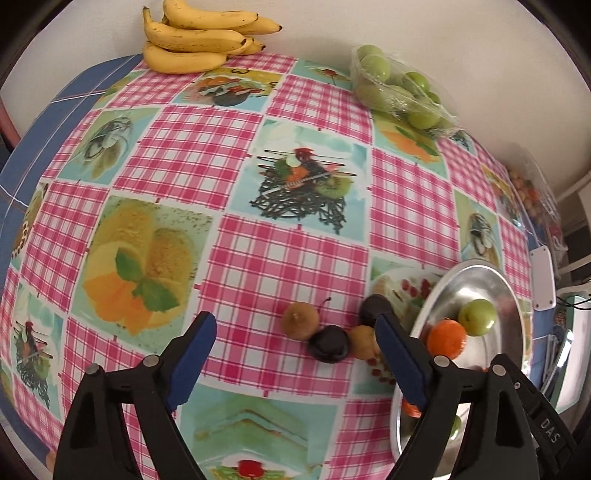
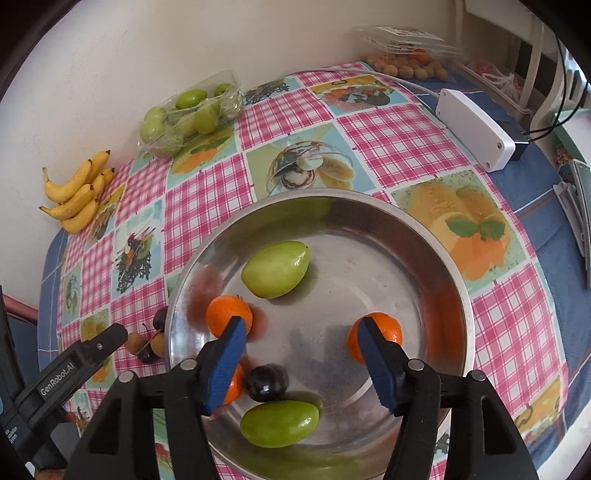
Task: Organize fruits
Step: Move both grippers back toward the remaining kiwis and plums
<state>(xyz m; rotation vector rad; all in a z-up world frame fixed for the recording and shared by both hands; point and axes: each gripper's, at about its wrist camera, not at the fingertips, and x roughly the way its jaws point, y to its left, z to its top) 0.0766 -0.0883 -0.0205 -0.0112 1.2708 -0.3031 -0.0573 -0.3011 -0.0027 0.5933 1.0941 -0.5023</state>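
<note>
A steel bowl point(image 2: 458, 280) holds two green fruits point(image 2: 275, 269) point(image 2: 279, 422), three oranges point(image 2: 227, 312) point(image 2: 384, 328) and a dark plum point(image 2: 266, 382). My right gripper point(image 2: 299, 328) is open and empty above the bowl. On the cloth left of the bowl lie two brown fruits point(image 1: 299, 319) and two dark plums point(image 1: 328, 343). My left gripper point(image 1: 295, 325) is open and empty, hovering just in front of this cluster. The bowl also shows in the left wrist view point(image 1: 491, 277).
Bananas point(image 1: 195, 35) and a wrapped tray of green fruits point(image 1: 399, 86) sit at the wall. A white box point(image 2: 474, 129) with a cable, a packet of nuts point(image 2: 406, 68) and plastic items lie to the right. The left gripper's body point(image 2: 70, 373) shows left of the bowl.
</note>
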